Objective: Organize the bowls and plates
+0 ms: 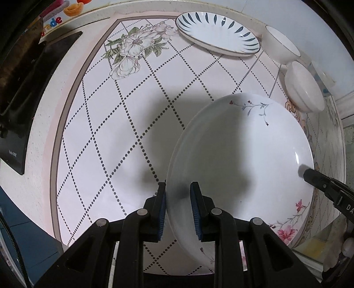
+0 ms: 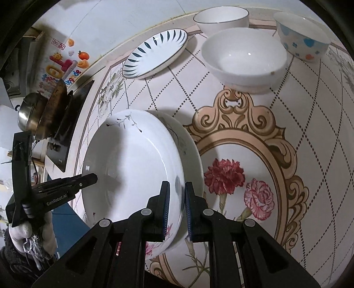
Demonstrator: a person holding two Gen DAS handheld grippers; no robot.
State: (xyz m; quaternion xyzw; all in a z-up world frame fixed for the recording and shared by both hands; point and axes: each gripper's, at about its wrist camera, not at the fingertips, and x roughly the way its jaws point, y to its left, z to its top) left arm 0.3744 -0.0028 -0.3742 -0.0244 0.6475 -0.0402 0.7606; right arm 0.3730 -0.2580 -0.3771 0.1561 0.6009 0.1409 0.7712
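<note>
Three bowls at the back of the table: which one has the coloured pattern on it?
The spotted bowl, farthest right in the right wrist view, carries blue and orange spots. The wide bowl beside it is plain white, and the rear bowl is white with a thin dark rim.

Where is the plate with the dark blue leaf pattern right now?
The blue-leaf plate lies flat at the table's far edge, upper left in the right wrist view, just left of the plain white bowl.

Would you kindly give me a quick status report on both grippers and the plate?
Left gripper and right gripper both shut on opposite rims of the floral plate. Leaf-pattern plate and three bowls at the table's far side, apart.
</note>
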